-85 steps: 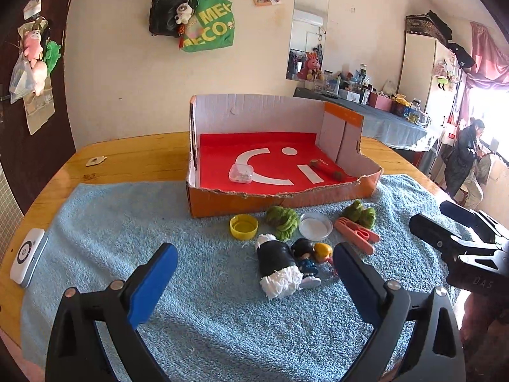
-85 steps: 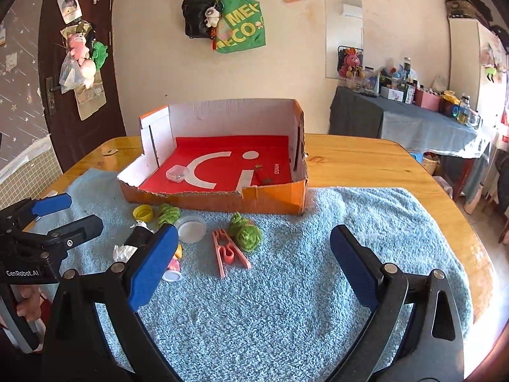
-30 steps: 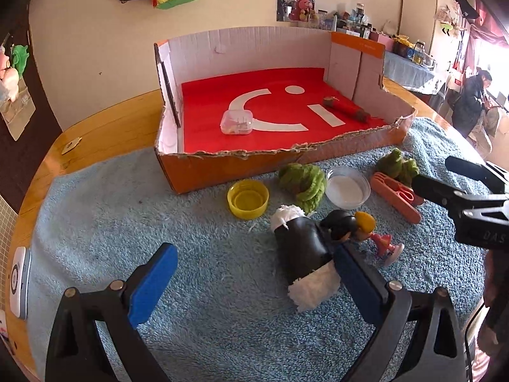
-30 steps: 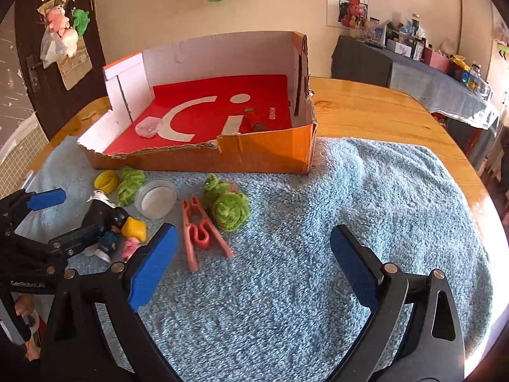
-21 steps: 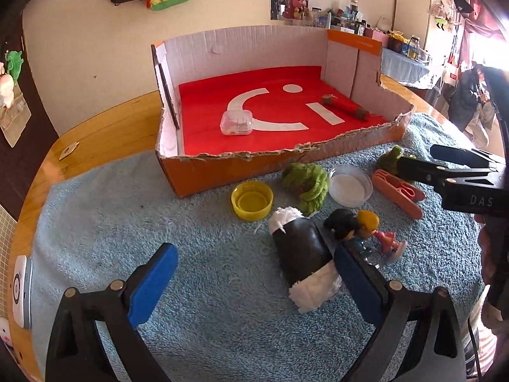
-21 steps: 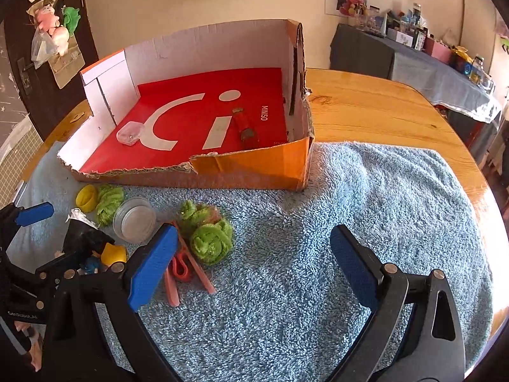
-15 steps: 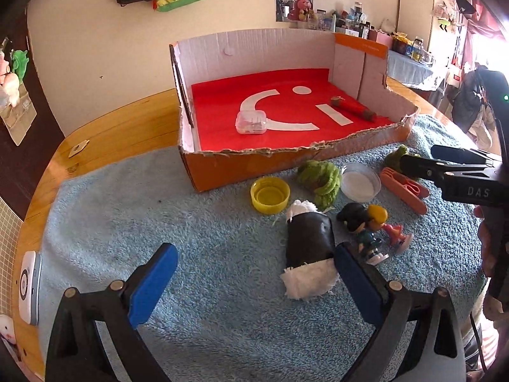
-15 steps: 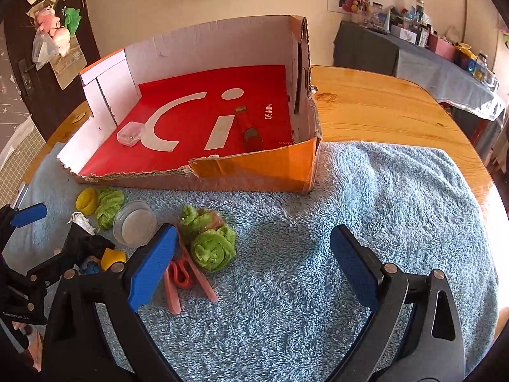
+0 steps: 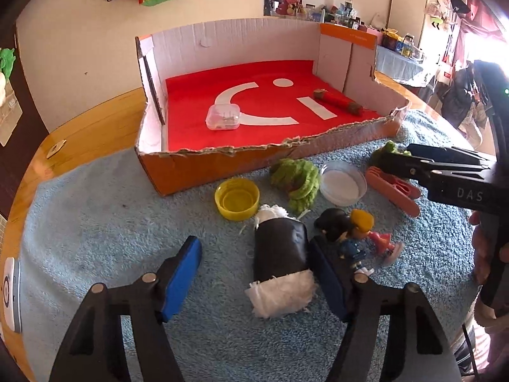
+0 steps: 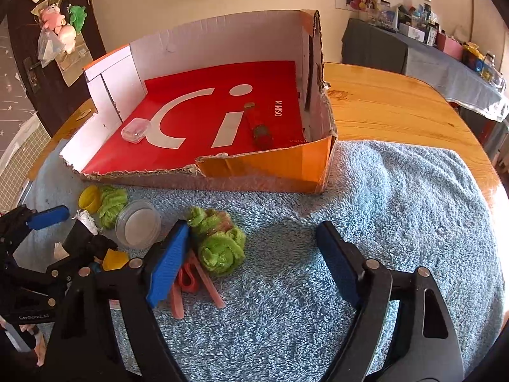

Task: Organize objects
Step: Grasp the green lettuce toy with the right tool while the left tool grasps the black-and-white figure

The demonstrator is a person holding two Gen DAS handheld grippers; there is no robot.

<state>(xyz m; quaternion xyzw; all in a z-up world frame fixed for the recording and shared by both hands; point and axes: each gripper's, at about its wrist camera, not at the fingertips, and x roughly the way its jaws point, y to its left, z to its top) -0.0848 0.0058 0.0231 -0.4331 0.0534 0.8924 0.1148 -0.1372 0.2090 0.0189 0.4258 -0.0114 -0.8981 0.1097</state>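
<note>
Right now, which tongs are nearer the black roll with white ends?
Left. The left tongs straddle the black roll, pads not yet pressing. The right tongs sit off by the green scrunchie.

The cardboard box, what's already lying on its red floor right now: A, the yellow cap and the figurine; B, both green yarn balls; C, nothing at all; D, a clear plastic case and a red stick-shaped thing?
D: inside the cardboard box, a clear plastic case and a red stick-shaped thing lie on the red floor; the other items sit outside on the blue towel.
</note>
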